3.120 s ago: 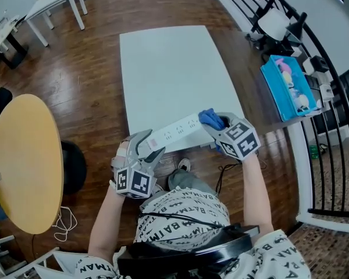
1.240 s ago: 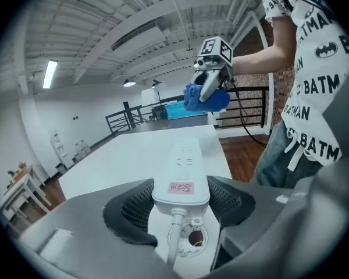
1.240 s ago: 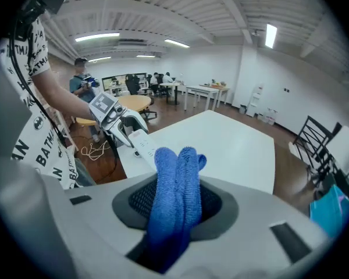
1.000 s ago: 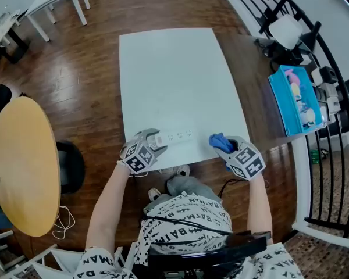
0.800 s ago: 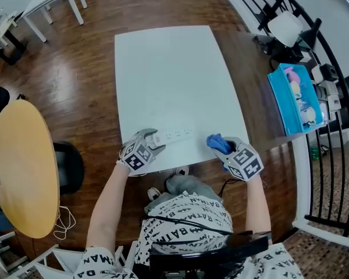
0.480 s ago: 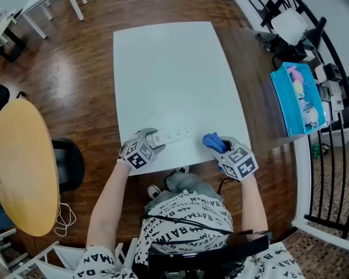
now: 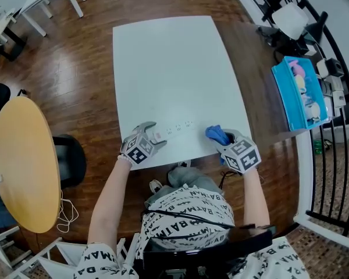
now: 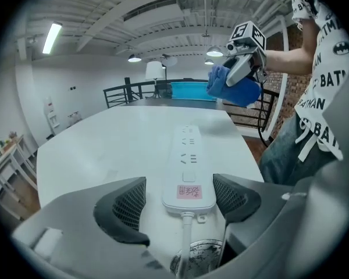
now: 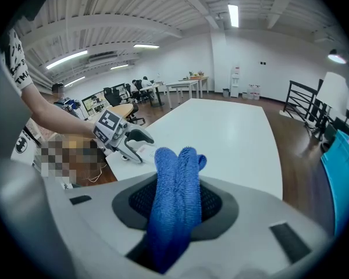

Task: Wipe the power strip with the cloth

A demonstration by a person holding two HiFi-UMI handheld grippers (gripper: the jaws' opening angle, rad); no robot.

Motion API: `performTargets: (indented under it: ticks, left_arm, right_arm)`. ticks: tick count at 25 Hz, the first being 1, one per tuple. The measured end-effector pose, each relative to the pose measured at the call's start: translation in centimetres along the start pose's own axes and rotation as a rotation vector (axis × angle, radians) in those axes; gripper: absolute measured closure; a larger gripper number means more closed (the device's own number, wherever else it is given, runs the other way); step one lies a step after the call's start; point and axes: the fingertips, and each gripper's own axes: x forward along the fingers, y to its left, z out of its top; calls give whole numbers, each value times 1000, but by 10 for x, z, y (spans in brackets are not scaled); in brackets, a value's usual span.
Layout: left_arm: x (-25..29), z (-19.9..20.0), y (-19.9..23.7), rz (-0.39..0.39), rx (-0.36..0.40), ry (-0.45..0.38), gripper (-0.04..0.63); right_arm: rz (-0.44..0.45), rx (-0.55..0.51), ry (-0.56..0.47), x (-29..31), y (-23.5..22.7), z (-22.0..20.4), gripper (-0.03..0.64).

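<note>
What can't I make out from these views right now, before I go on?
- Power strip cable: left gripper view, it runs under the gripper body; plug unseen.
- Strip's near end: head view, covered by the left gripper, whose jaws have just been opening, pads clear of the strip between them.
- Pink label: left gripper view, print too small.
- Cloth lower part: right gripper view, buried between the right gripper's shut jaws.
</note>
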Motion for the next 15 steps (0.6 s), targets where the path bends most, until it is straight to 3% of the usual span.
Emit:
performTargets:
  ticks: [4,10,12,15]
  left_arm:
    - [-22,14,8,35,-126,-118,229]
    - [-77,21,29,162,-316,-304,241]
    - [-105,25,36,224,-415,-380,289]
    - [-148,18,45,352,-564,-451,493]
  right_arm:
    - [-16,24,-17,-4,-6,-1,482]
    - [-42,54,-58,-6,2,5,482]
    - [-79,94,-94,-8,3,10,480]
    - [-116,167,-159,-10,9,16,480]
